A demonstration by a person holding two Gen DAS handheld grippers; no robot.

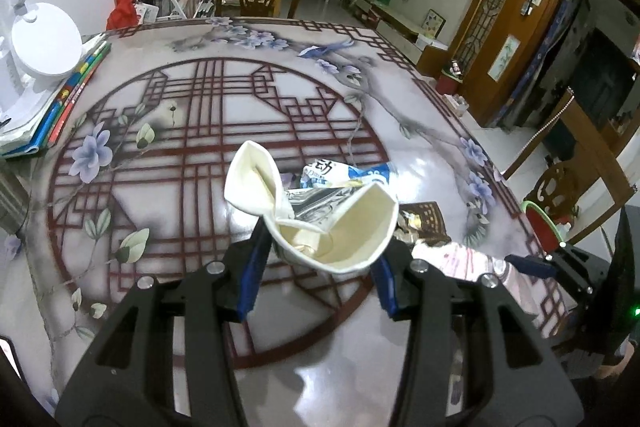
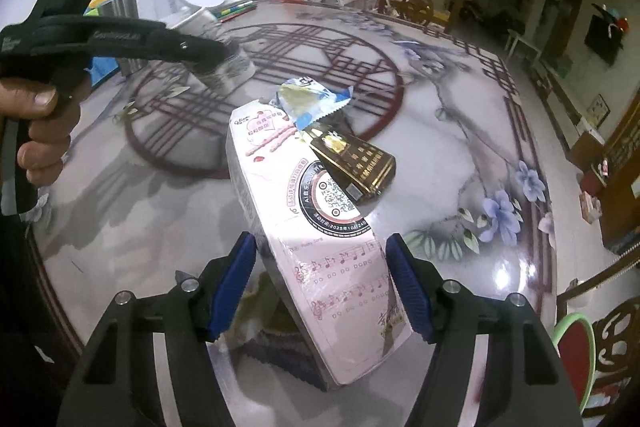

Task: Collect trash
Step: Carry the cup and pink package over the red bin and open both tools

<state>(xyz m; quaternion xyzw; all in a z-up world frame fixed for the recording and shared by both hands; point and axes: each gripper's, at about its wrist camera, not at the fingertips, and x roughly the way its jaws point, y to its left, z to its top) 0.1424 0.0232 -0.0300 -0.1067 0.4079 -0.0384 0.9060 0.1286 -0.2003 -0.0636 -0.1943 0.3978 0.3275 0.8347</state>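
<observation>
- Blue-padded fingers of the left gripper (image 1: 320, 259) clamp a crushed paper cup (image 1: 320, 223), squeezing its base so the cream rim folds into 2 flaps, above the printed table (image 1: 192, 163).
- Judged by the creases, the cup is light, soft and already collapsed; the flattened base looks the firmest place to hold, and a little liquid may sit inside.
- Right gripper (image 2: 320, 283) closes on a pink carton (image 2: 316, 227) across its narrow sides; the box is flat, stiff card with printed music notes and a QR mark, tilted with its far end toward the table.
- Beyond the carton lie a blue-and-white foil wrapper (image 2: 316, 103), thin and crinkly, and a dark gold-printed box (image 2: 354, 163), small and rigid; the box touches the carton's far part.
- Wrapper foil will likely slip; pinching a crumpled fold seems safest.
- Glossy tabletop reflects light; books (image 1: 60, 107) and a white lamp (image 1: 44, 43) sit at its far edge.
</observation>
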